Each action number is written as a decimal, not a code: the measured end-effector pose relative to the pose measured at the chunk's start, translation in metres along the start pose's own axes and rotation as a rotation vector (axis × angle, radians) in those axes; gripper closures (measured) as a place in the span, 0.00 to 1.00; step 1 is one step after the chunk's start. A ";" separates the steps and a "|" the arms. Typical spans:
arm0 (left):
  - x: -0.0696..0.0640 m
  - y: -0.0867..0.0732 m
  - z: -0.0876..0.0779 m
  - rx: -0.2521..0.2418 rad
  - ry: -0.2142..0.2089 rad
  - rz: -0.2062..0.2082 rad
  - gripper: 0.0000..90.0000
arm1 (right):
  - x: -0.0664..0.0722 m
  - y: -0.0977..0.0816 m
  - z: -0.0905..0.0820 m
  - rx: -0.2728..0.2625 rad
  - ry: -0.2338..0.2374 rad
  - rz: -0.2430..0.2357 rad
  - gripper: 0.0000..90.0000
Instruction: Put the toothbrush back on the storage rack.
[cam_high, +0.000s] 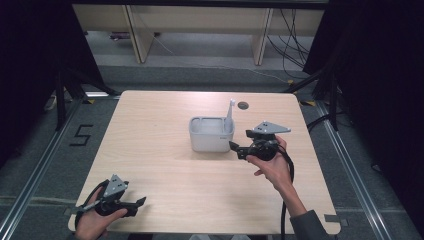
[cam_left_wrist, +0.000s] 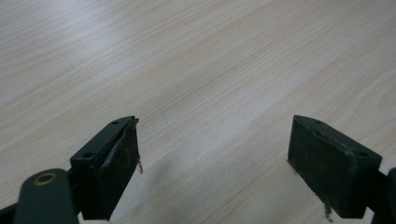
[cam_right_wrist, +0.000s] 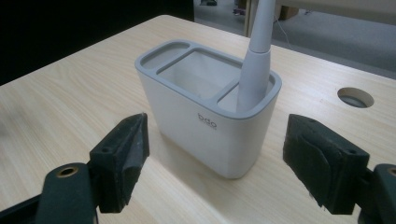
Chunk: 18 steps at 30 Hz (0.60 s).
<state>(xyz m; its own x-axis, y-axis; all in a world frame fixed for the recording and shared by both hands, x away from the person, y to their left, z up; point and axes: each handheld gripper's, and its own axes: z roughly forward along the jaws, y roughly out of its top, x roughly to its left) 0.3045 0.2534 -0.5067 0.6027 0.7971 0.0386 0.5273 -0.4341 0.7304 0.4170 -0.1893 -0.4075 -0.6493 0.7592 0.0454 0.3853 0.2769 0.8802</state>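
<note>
A white holder with a grey rim (cam_high: 211, 133) (cam_right_wrist: 210, 109) stands near the middle of the table. A grey-white handle (cam_high: 230, 112) (cam_right_wrist: 256, 56) sticks upright out of its right-hand slot. My right gripper (cam_high: 239, 149) (cam_right_wrist: 215, 163) hovers just right of the holder, open, jaws pointing at its side and touching nothing. My left gripper (cam_high: 139, 203) (cam_left_wrist: 212, 168) rests low at the table's front left corner, open, with bare wood between its jaws.
The light wooden table (cam_high: 165, 170) has a round cable hole (cam_high: 243, 105) (cam_right_wrist: 355, 97) behind the holder. Dark curtains stand at both sides. Wooden furniture legs (cam_high: 137, 35) and cables (cam_high: 292, 45) lie on the floor beyond the far edge.
</note>
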 end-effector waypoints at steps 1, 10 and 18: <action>0.000 0.000 0.000 0.000 0.000 0.000 0.18 | 0.000 0.000 -0.001 0.005 0.002 -0.002 0.26; -0.001 0.000 0.001 -0.016 -0.001 -0.019 0.18 | 0.003 -0.005 -0.004 0.016 0.009 -0.002 0.26; -0.001 0.000 0.001 -0.015 -0.001 -0.019 0.18 | 0.006 -0.012 -0.007 0.017 0.024 0.016 0.23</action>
<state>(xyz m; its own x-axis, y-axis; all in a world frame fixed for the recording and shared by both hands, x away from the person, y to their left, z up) 0.3042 0.2520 -0.5074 0.5933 0.8046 0.0244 0.5292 -0.4126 0.7415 0.4038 -0.1925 -0.4145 -0.6580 0.7496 0.0709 0.4068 0.2747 0.8712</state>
